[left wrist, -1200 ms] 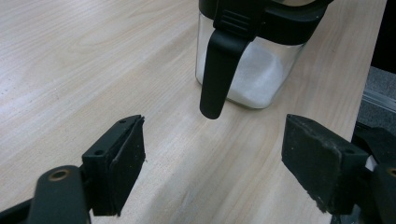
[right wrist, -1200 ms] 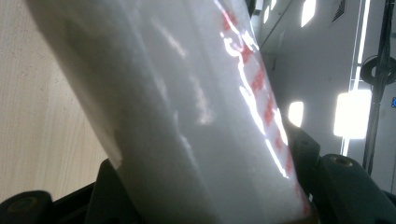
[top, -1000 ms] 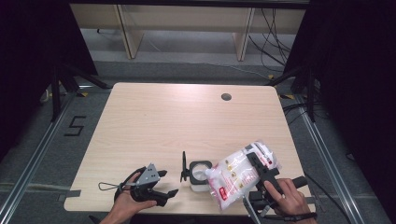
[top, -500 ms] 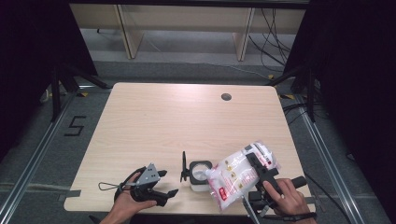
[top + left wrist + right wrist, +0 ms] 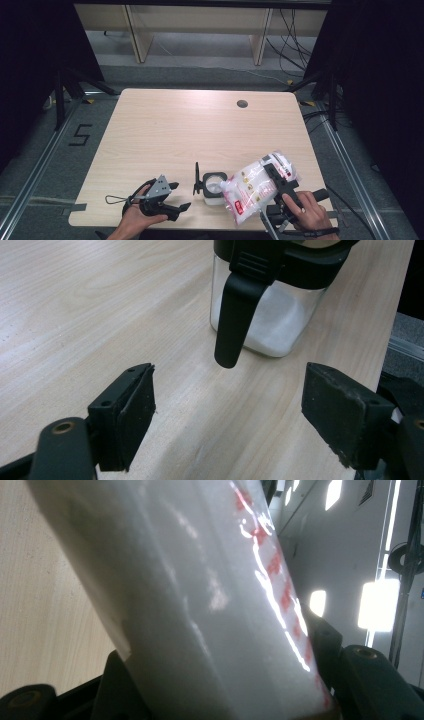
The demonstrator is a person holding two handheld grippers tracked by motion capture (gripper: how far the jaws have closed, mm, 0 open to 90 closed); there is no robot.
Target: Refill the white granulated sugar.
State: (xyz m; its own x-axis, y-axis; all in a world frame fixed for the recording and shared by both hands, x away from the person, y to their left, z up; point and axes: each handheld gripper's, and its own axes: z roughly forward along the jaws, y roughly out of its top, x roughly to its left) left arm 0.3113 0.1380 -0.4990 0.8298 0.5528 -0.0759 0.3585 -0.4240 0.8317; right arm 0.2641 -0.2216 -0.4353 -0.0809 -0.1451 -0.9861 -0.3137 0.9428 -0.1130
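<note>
High view, lower right: right gripper (image 5: 278,176) fingers clamped on white bag (image 5: 255,187); left gripper (image 5: 172,196) fingers wide apart, empty, facing jar (image 5: 267,305) on desk (image 5: 165,130).

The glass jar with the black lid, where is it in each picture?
High view: the glass jar stands near the table's front edge, just left of the plastic bag.
Left gripper view: top centre, its lid's black clasp hanging down its front.
Right gripper view: not seen.
Shared landmark: the light wooden tabletop.
</note>
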